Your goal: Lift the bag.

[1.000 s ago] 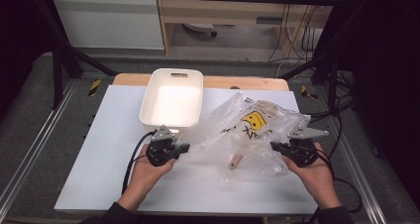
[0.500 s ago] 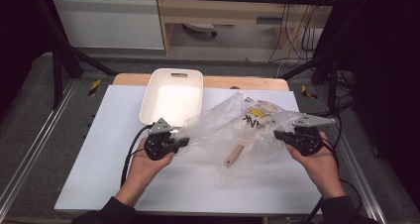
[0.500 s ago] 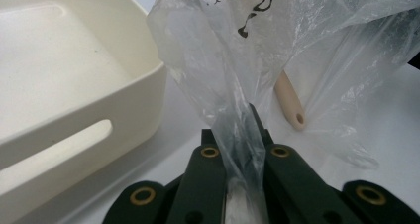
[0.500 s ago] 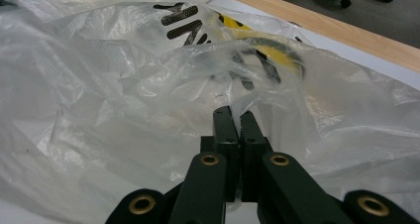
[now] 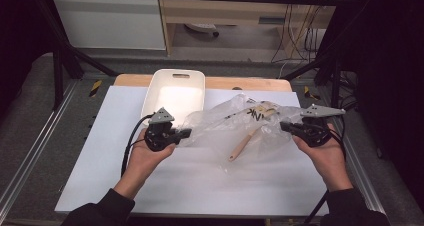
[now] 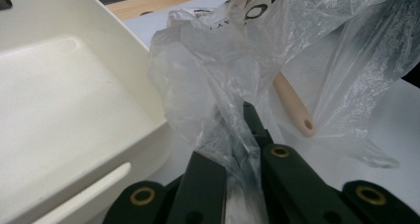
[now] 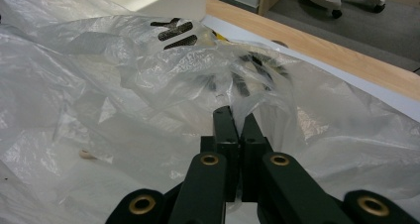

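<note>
A clear plastic bag (image 5: 240,128) with black print hangs stretched between my two grippers above the white table. My left gripper (image 5: 187,133) is shut on the bag's left end (image 6: 228,135). My right gripper (image 5: 284,126) is shut on its right end (image 7: 257,102). Inside the bag lies a wooden-handled slotted spatula (image 5: 246,142), its handle (image 6: 293,105) pointing down toward the table and its slotted head (image 7: 176,33) up near the print. The bag's lower folds still touch the table.
A white rectangular tub (image 5: 175,93) stands at the back of the white table sheet (image 5: 100,156), just beyond my left gripper. The wooden table edge (image 5: 250,83) runs behind it. Black frame posts flank the table.
Both grippers have risen and moved apart, lifting the bag off the table and pulling it taut. The spatula has slid inside the bag and now hangs handle-down.
</note>
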`<state>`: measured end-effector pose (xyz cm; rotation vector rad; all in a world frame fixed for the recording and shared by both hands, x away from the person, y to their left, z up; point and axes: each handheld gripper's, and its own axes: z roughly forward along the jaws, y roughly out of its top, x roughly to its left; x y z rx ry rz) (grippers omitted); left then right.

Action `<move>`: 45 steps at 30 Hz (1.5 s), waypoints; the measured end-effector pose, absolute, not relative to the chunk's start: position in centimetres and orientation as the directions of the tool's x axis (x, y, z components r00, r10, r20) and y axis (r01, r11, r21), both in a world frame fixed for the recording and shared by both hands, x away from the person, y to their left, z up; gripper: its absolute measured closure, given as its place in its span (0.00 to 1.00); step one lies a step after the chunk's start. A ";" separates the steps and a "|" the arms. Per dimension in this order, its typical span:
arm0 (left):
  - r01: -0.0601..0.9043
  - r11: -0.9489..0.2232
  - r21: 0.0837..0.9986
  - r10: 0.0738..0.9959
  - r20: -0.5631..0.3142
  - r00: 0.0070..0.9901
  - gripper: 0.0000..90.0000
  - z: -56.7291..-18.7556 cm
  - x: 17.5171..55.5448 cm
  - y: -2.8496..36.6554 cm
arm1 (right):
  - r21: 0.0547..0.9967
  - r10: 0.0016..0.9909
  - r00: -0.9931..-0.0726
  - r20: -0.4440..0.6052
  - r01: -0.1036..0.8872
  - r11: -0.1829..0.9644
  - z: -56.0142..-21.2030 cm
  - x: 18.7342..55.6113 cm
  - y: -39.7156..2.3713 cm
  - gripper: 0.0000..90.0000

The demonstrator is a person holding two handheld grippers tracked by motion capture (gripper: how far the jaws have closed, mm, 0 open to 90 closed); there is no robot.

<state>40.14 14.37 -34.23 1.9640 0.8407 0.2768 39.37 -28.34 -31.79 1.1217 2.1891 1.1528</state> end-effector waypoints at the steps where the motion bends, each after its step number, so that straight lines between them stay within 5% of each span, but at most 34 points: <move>1: 0.441 -0.318 0.839 0.659 -0.139 0.739 1.00 -34.0 40.2 14.3 | 0.826 0.810 -0.586 0.002 0.458 0.330 -31.6 39.5 -28.3 1.00; 21: 0.445 -0.264 0.856 0.713 -0.138 0.688 1.00 -27.7 46.4 14.3 | 0.823 0.829 -0.560 -0.018 0.462 0.330 -28.2 43.9 -27.4 1.00; 45: 0.467 -0.212 0.858 0.790 -0.131 0.598 1.00 -25.5 49.7 17.2 | 0.825 0.824 -0.567 0.011 0.471 0.313 -26.6 48.0 -24.5 1.00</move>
